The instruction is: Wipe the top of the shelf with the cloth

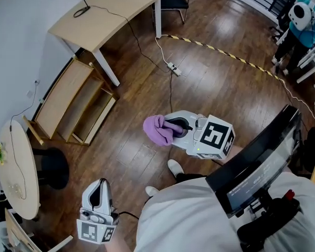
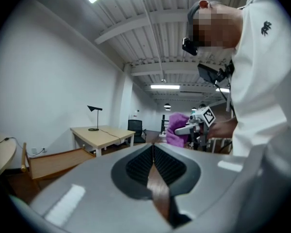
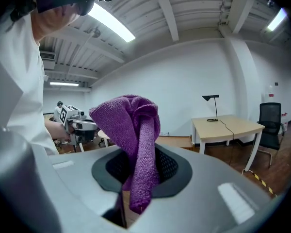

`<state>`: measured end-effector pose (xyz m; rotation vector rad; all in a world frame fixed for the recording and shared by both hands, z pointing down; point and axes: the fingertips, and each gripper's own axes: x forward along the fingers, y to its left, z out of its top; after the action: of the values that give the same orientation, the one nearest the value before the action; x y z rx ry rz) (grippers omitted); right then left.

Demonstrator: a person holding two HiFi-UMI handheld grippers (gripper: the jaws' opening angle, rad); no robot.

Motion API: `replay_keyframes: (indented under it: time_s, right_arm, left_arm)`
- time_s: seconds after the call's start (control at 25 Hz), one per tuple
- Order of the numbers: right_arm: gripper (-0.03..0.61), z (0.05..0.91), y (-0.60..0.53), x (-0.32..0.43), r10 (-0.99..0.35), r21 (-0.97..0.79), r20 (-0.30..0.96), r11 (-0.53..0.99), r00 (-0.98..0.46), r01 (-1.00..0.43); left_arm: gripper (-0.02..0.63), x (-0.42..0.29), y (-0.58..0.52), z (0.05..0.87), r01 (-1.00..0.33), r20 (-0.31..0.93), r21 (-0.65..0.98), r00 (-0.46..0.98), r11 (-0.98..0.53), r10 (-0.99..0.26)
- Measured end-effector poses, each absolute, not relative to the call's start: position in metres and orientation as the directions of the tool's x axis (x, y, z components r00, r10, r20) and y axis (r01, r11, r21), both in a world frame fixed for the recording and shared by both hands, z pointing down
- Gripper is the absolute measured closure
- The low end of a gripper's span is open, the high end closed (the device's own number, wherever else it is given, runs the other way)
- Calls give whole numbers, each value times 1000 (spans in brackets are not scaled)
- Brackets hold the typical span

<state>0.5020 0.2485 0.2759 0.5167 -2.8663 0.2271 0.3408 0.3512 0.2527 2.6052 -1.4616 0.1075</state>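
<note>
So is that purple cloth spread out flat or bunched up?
Bunched up. The cloth is pinched in the right gripper and rises above its jaws as a crumpled wad, one end hanging down.

The head view looks steeply down over the left gripper [image 1: 98,185] and right gripper [image 1: 167,128]. Each gripper view looks level, close along its own jaws; all share the pale wooden desk [image 1: 106,13].
</note>
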Motion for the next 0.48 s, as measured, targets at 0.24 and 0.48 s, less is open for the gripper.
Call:
replay_keyframes:
  time_s: [0.24,0.48]
  right_arm:
    - [497,261,283,487,-359,-105,214,916,-909,-387]
    - [497,258,301,461,-364,-104,224,913,-904,-394]
  left_arm:
    - [588,335,383,238,-827,115,63,563,-559,-819]
    - [589,312,407,243,-826,123,69,563,-559,-817]
